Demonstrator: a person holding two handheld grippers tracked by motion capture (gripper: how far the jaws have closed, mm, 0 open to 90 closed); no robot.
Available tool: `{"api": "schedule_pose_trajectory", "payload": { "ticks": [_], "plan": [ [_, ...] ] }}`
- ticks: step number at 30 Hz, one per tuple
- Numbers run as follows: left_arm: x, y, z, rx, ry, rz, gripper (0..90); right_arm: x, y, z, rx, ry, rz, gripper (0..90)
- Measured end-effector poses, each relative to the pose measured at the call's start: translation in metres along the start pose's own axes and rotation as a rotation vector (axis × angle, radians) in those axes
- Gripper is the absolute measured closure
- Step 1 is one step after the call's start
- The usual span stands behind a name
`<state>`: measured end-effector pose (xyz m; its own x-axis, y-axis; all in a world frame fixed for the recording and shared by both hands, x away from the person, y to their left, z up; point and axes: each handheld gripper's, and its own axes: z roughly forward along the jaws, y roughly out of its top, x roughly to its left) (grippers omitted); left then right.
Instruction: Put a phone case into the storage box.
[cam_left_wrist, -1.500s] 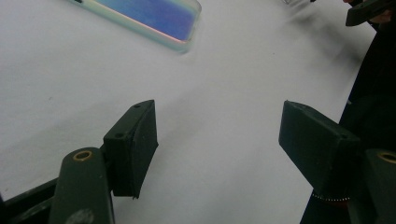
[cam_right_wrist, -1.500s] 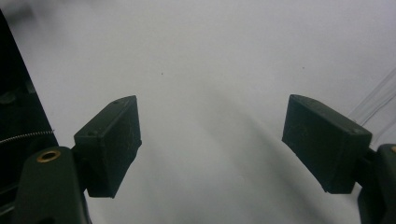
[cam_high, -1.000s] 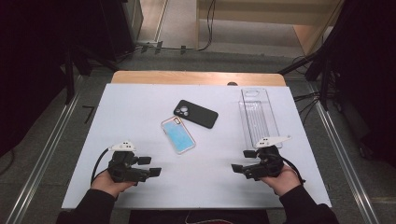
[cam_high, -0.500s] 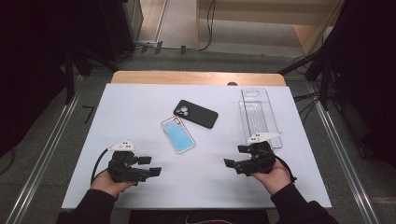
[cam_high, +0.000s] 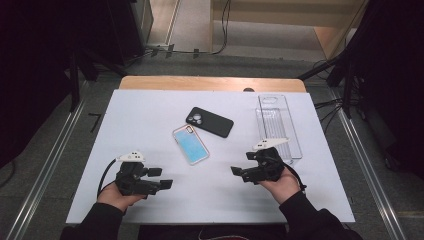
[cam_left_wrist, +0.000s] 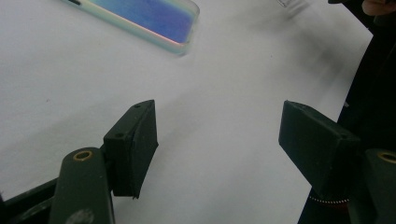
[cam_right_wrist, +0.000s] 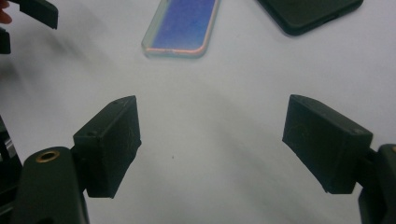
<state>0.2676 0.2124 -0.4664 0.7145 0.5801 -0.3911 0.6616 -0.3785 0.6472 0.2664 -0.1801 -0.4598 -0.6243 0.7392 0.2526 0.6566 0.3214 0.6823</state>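
no readable text, labels, brands or numbers on anything in view

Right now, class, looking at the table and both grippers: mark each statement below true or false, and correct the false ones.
1. The right gripper has its jaws open with nothing between them. True.
2. The left gripper is clamped on the blue phone case. False: its jaws stand apart over bare table, and the case lies farther off.
3. The black phone case lies flat, camera cut-out towards the table's far-left side. True.
4. The clear phone case sits left of the blue one in the high view. False: it lies at the table's right side.
5. The blue and black cases are stacked. False: they lie side by side.
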Motion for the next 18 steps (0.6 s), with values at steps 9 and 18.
{"api": "schedule_pose_trajectory", "payload": {
  "ticks": [9,18],
  "plan": [
    [0.001,0.0,0.0,0.007,-0.005,-0.011,28.0,0.001,0.013,0.013,-0.001,0.011,0.004,17.2],
    [0.0,0.0,0.0,0.009,-0.002,-0.01,28.0,0.004,0.021,0.025,-0.024,0.001,0.006,18.0]
  ]
}}
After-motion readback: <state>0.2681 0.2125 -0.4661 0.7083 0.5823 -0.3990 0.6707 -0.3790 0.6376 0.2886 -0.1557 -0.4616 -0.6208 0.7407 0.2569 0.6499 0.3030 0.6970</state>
